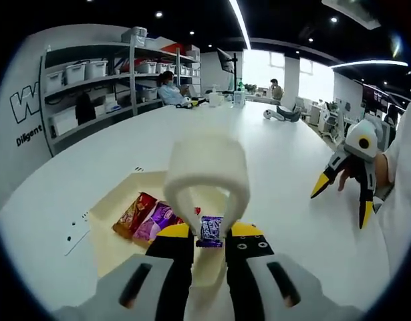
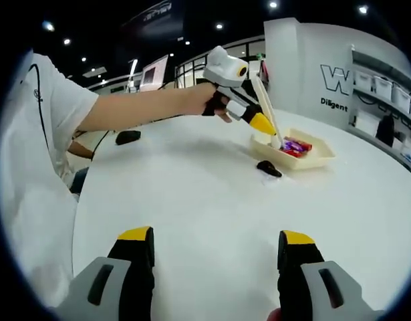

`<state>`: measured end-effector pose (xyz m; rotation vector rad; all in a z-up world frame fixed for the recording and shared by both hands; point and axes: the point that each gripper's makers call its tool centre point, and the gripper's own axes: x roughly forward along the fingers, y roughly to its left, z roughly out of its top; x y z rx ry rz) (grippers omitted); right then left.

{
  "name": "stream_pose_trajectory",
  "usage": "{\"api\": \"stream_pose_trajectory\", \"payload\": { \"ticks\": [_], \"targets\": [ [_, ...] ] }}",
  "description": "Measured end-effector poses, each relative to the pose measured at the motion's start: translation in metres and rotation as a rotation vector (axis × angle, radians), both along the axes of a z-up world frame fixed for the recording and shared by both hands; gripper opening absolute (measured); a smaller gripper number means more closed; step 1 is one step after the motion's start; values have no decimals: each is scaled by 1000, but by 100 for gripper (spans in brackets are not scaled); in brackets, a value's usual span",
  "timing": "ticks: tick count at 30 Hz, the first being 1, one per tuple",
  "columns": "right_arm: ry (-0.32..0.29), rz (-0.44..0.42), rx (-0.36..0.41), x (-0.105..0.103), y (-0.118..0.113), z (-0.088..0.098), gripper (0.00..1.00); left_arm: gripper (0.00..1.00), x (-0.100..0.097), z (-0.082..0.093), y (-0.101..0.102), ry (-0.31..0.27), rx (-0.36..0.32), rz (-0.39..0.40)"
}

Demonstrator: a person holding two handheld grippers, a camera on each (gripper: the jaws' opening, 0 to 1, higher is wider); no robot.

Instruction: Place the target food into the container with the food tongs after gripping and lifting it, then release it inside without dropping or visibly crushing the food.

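One cream container (image 1: 118,200) on the white table (image 1: 285,167), two snack packets (image 1: 144,217) inside; left gripper (image 1: 209,235) clamped on white food tongs (image 1: 208,175), tips pinching a small purple packet (image 1: 210,229) over the container. Right gripper (image 2: 217,249) jaws wide apart, nothing between.

Count on inspection: two grippers, left gripper (image 1: 210,236) and right gripper (image 2: 215,251); one pair of food tongs (image 1: 206,175); one cream container (image 1: 115,204); three snack packets visible (image 1: 156,220); one white table (image 1: 279,154).
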<state>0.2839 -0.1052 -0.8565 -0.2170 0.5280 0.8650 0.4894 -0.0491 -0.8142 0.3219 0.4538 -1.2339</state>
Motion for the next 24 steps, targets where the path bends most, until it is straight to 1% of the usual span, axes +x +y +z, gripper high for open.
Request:
{"api": "stream_pose_trajectory", "payload": {
  "ticks": [10, 24],
  "targets": [
    [1, -2, -1, 0, 0, 0, 73, 17, 6, -8, 3, 3, 26, -10],
    [1, -5, -2, -1, -1, 0, 73, 17, 6, -15, 2, -9, 55, -24]
  ]
}}
